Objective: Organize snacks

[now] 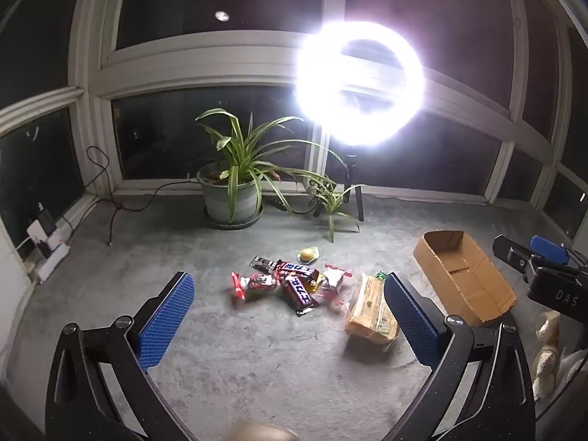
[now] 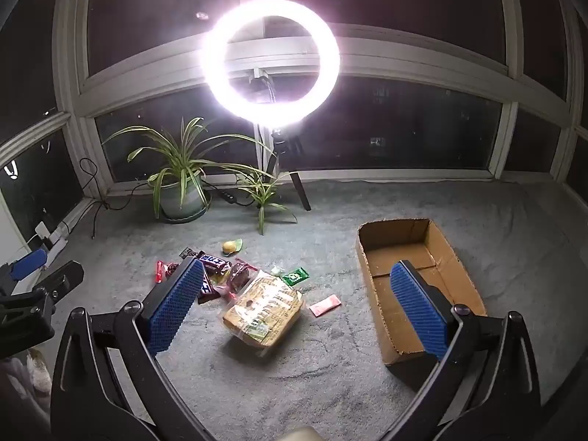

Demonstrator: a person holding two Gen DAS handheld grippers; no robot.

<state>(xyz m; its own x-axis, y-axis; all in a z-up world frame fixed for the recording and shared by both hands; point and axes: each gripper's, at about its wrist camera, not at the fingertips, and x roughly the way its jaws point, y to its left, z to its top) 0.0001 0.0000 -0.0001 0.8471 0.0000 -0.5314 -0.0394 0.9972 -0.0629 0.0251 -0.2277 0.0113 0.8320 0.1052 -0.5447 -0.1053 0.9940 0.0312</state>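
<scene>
A pile of wrapped snack bars (image 1: pixel 290 284) (image 2: pixel 213 272) lies on the grey carpet. A large clear pack of biscuits (image 1: pixel 371 310) (image 2: pixel 262 312) lies to its right. A small yellow snack (image 1: pixel 307 254) (image 2: pixel 229 247) sits behind the pile. A green packet (image 2: pixel 295 275) and a red packet (image 2: pixel 324 305) lie near the biscuits. An open cardboard box (image 1: pixel 465 275) (image 2: pixel 415 283), with nothing showing inside, stands to the right. My left gripper (image 1: pixel 290 316) is open above the carpet before the pile. My right gripper (image 2: pixel 297 307) is open, over the biscuit pack and the box's left side.
A potted plant (image 1: pixel 233 194) (image 2: pixel 182 198) and a smaller plant (image 1: pixel 332 202) stand at the window. A ring light on a tripod (image 1: pixel 358 84) (image 2: pixel 272 62) glares behind them. Cables and a power strip (image 1: pixel 47 253) lie at the left wall.
</scene>
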